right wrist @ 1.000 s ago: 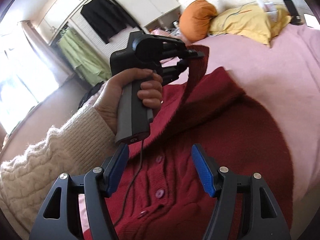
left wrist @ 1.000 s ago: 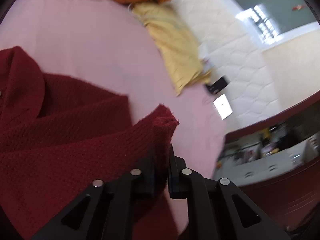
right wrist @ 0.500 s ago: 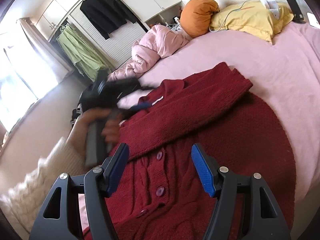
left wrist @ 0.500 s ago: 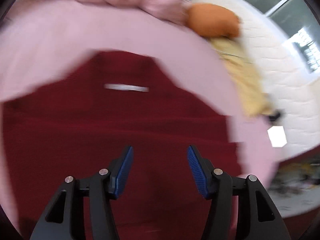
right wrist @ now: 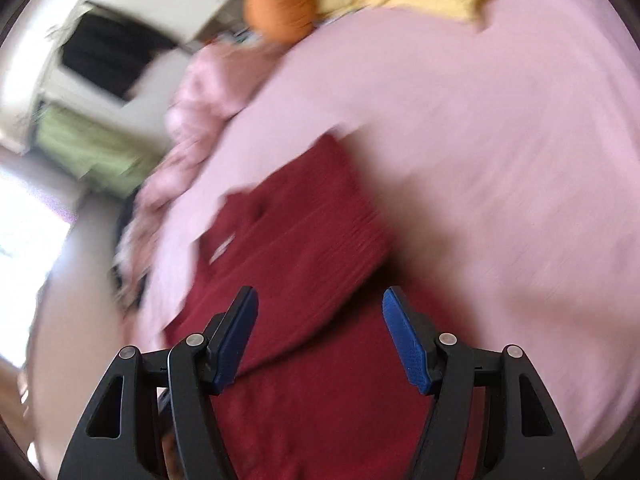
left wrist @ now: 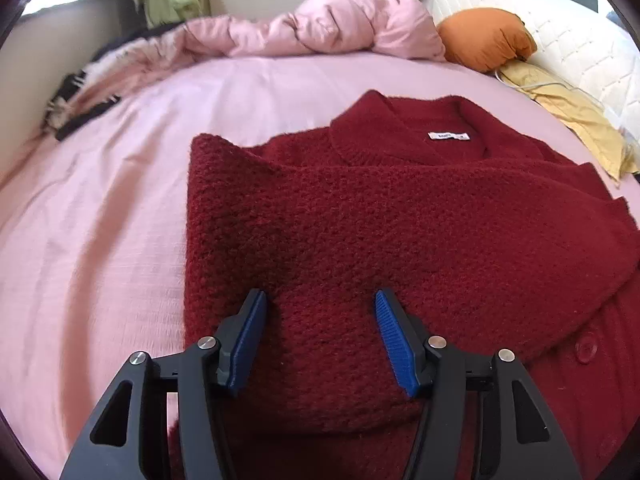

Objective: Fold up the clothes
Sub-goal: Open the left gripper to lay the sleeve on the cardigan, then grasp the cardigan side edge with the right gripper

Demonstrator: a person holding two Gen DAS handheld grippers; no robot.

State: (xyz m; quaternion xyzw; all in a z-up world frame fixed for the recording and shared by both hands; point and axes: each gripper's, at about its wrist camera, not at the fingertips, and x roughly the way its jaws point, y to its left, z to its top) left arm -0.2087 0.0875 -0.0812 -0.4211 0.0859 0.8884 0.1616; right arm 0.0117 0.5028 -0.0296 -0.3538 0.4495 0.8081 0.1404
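In the left wrist view, a dark red knitted cardigan (left wrist: 400,220) is seen spread on the pink bedsheet (left wrist: 100,220), one sleeve (left wrist: 420,200) laid across its chest below the neck label (left wrist: 448,136). The left gripper (left wrist: 320,340) is held spread just over the knit, nothing pinched. An orange cushion (left wrist: 484,36) and a pink duvet (left wrist: 320,28) are seen beyond.

In the blurred right wrist view, the right gripper (right wrist: 320,340) is likewise spread and empty above the cardigan (right wrist: 312,280).

A sleeve fold is judged done; next, the opposite sleeve probably has to be gripped at its cuff and carried across.
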